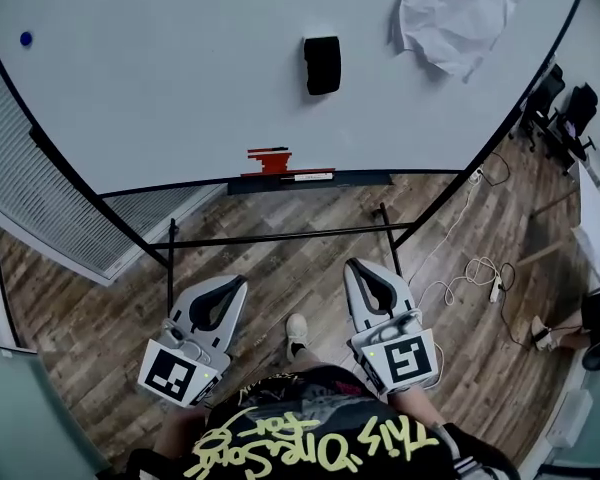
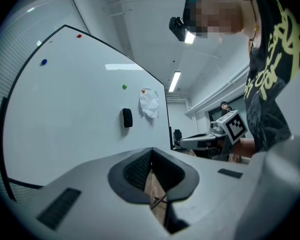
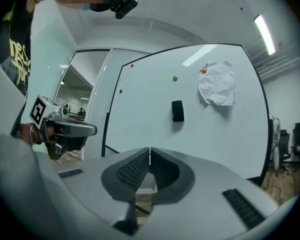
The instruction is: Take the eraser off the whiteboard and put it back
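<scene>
Clenched shut at the left gripper (image 2: 151, 149), ribbed pads meeting tip to tip, with only wooden floor showing through the slit behind them. Same at the right gripper (image 3: 149, 149): jaws pressed together and empty. Held level and side by side in front of the whiteboard (image 1: 180, 88), well apart from it and touching nothing. Hanging on the board face at about mid-height, the black eraser (image 1: 322, 65), upright, with bare white around it and a crumpled paper (image 1: 458, 13) pinned up to its right. On the left gripper, a marker cube (image 1: 175, 373) with a black-and-white square pattern; on the right gripper, a matching cube (image 1: 405, 358). No readable letters on either, only the coded squares. Across the black shirt (image 1: 320, 438), yellow graffiti-style lettering, upside down from the head view and too stylised to read with certainty. Along the tray (image 1: 370, 179) under the board, red markers (image 1: 268, 160) and a white label strip (image 1: 310, 177), its print too small to make out.
</scene>
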Action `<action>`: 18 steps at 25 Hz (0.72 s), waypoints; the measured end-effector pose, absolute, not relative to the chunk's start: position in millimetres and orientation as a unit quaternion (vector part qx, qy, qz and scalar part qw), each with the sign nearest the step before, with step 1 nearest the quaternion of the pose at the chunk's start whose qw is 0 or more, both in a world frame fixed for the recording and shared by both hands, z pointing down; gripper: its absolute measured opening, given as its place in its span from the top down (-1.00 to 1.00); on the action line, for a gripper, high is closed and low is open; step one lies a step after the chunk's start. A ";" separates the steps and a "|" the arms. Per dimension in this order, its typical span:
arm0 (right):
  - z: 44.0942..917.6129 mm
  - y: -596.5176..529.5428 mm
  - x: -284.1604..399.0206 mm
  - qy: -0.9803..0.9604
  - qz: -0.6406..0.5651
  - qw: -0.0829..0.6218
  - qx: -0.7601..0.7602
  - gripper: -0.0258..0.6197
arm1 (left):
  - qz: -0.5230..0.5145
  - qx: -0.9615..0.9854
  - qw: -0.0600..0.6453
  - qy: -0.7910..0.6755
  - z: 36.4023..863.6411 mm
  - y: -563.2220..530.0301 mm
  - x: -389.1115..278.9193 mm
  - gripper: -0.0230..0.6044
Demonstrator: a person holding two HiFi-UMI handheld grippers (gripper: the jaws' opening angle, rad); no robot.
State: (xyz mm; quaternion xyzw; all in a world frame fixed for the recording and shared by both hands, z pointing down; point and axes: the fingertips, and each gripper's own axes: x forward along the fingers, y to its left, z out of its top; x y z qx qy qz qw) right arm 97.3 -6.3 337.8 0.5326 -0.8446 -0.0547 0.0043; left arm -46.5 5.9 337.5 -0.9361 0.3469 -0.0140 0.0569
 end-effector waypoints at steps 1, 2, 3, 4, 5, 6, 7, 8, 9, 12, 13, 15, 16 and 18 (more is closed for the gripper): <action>337.2 -11.9 98.7 -0.844 -0.055 0.005 0.533 0.89 | -0.014 -0.936 0.058 0.347 336.2 0.4 -45.8 0.90; 336.6 -17.8 100.1 -0.844 -0.056 0.005 0.533 0.89 | -0.015 -0.936 0.059 0.348 335.2 -4.9 -45.1 0.90; 335.5 -23.6 101.4 -0.844 -0.055 0.005 0.533 0.89 | -0.016 -0.935 0.059 0.349 334.3 -10.3 -44.5 0.90; 334.0 -29.3 102.5 -0.844 -0.054 0.003 0.533 0.89 | -0.016 -0.935 0.059 0.350 333.1 -15.7 -44.1 0.90; 332.4 -34.8 103.6 -0.845 -0.054 0.002 0.533 0.89 | -0.016 -0.934 0.060 0.352 331.5 -21.1 -43.7 0.90; 331.0 -40.1 104.6 -0.845 -0.055 0.002 0.532 0.89 | -0.015 -0.933 0.061 0.353 329.7 -26.6 -43.4 0.90; 330.3 -45.4 105.8 -0.845 -0.055 0.002 0.532 0.89 | -0.014 -0.933 0.062 0.355 328.3 -31.9 -42.9 0.90; 330.2 -50.6 107.3 -0.845 -0.054 0.002 0.532 0.89 | -0.016 -0.932 0.062 0.356 327.9 -37.0 -42.4 0.90; 330.6 -55.9 109.3 -0.845 -0.053 0.003 0.533 0.89 | -0.019 -0.932 0.060 0.357 328.2 -42.0 -41.6 0.90; 333.2 -73.0 114.3 -0.845 -0.046 0.003 0.533 0.89 | -0.023 -0.931 0.059 0.359 328.1 -57.7 -39.0 0.90; 333.6 -78.6 115.0 -0.846 -0.045 0.004 0.532 0.89 | -0.021 -0.930 0.059 0.361 327.1 -62.9 -38.2 0.90; 332.4 -89.4 116.1 -0.848 -0.045 0.004 0.528 0.89 | -0.015 -0.928 0.047 0.369 324.7 -73.5 -36.1 0.90; 331.3 -94.9 116.8 -0.849 -0.044 0.004 0.527 0.89 | -0.012 -0.927 0.039 0.372 323.8 -79.0 -34.7 0.90; 329.8 -106.3 118.7 -0.849 -0.043 0.003 0.526 0.89 | -0.014 -0.927 0.039 0.373 323.3 -90.1 -32.4 0.90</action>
